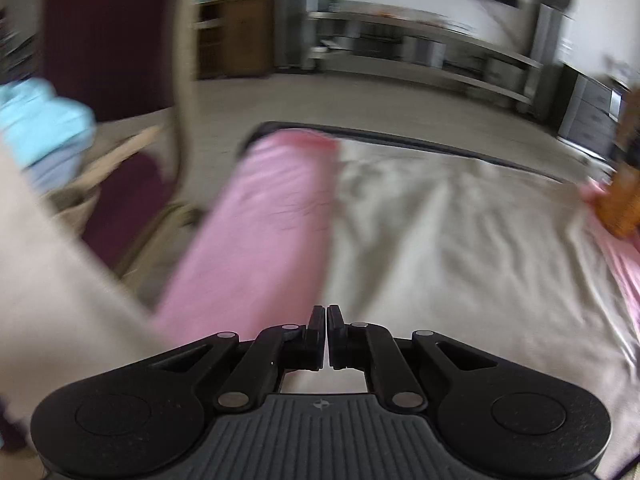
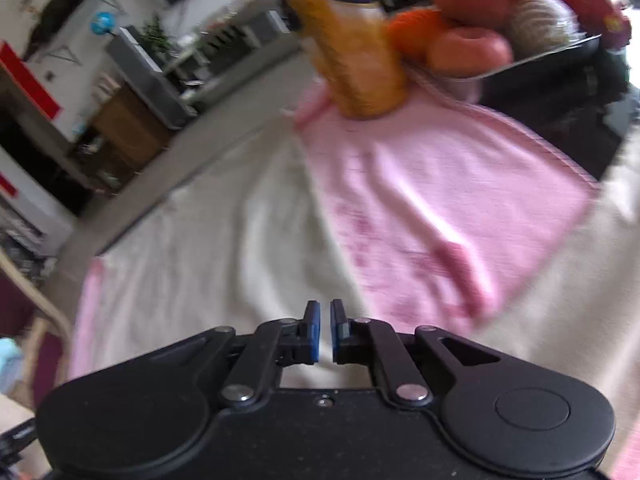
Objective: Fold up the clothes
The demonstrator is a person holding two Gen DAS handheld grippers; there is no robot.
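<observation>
A pink garment lies spread on a cream sheet (image 1: pixel 440 240). In the left wrist view one pink part (image 1: pixel 264 232) stretches away from my left gripper (image 1: pixel 325 312) along the sheet's left side, and a pink edge (image 1: pixel 624 264) shows at far right. My left gripper is shut and empty just above the cloth. In the right wrist view a large pink panel (image 2: pixel 440 208) lies ahead and right of my right gripper (image 2: pixel 325 308), whose blue-padded jaws stand almost closed with nothing visible between them. A pink strip (image 2: pixel 86 312) shows at the sheet's left edge. Both views are blurred.
A yellow-orange knitted post (image 2: pixel 360 60) stands on the pink cloth's far corner, beside a tray of yarn balls (image 2: pixel 472 48). A dark red chair (image 1: pixel 112 40) with light blue clothes (image 1: pixel 40 120) stands left. Shelving (image 1: pixel 420 48) and a wooden cabinet (image 1: pixel 236 36) line the far wall.
</observation>
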